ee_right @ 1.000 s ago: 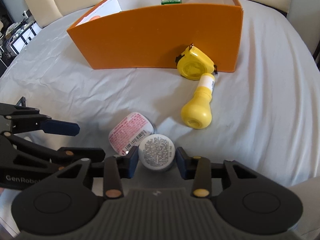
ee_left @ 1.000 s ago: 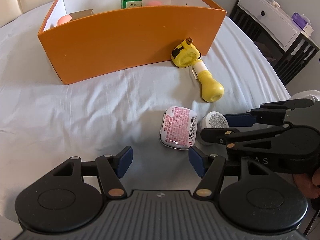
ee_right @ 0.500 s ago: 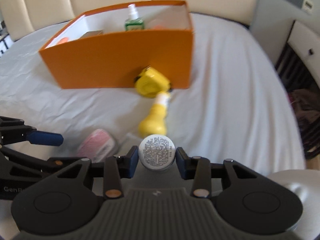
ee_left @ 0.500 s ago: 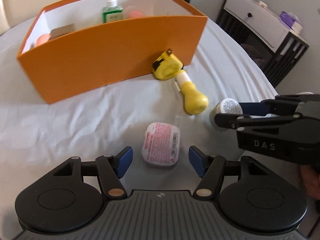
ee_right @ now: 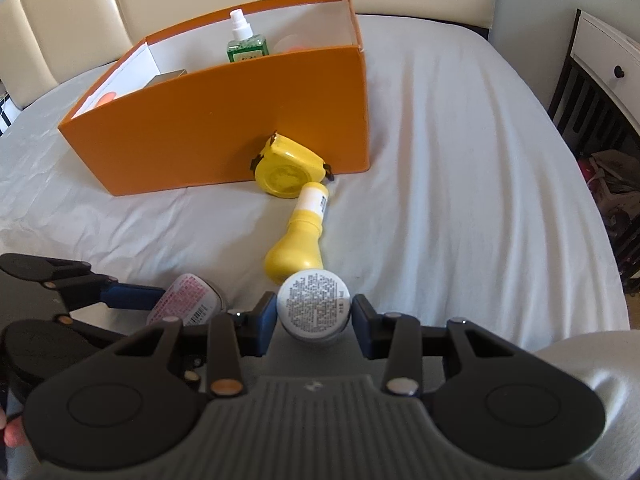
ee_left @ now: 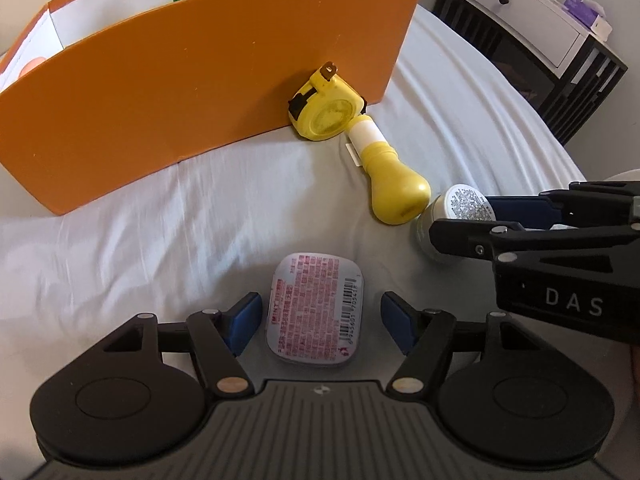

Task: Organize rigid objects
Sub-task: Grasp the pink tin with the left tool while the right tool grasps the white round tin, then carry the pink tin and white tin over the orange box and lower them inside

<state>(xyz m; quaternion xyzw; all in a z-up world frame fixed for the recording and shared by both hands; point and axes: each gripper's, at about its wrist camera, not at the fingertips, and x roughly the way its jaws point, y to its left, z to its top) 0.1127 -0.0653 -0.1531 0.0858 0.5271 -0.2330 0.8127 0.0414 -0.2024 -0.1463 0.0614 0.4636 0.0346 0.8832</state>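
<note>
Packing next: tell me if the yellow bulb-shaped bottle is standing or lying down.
Lying down: the yellow bottle rests on its side on the sheet, outside the orange box.

Left gripper (ee_left: 320, 322) straddles pink-labelled tin (ee_left: 316, 309), blue pads clear of it.

Orange box (ee_left: 200, 80), yellow tape measure (ee_left: 326, 114), yellow bottle (ee_left: 394, 188), pink-printed tin (ee_left: 316, 308), green spray bottle (ee_right: 245, 50), white sheet (ee_right: 460, 160)

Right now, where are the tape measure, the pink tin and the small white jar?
Tape measure (ee_left: 327, 114), left wrist view, on its round yellow face.
Pink tin (ee_left: 316, 309), left wrist view, on the label's middle.
White jar (ee_right: 314, 305), right wrist view, on its printed end, between the right tongs.
</note>
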